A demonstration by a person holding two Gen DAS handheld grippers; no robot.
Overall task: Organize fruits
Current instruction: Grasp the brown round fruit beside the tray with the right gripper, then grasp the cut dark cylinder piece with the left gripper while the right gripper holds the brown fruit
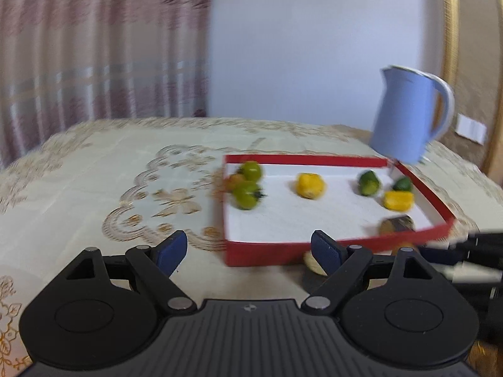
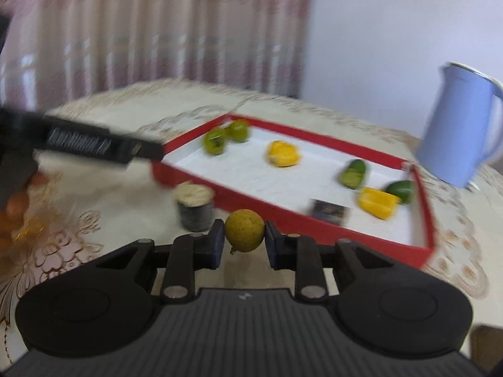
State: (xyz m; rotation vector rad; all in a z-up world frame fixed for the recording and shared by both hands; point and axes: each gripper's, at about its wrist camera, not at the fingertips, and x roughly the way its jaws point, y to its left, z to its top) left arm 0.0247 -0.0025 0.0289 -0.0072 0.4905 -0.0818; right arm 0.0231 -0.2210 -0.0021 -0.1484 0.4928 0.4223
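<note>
Right tongs (image 2: 244, 241) apparently clamp yellow round fruit (image 2: 244, 231).

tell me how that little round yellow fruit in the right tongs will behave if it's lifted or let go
The round yellow fruit is nearly a ball, so it would probably roll on the tablecloth if released. The right tongs pinch it only at its two sides, so it might twist or slip out. It looks small and likely light.
</note>
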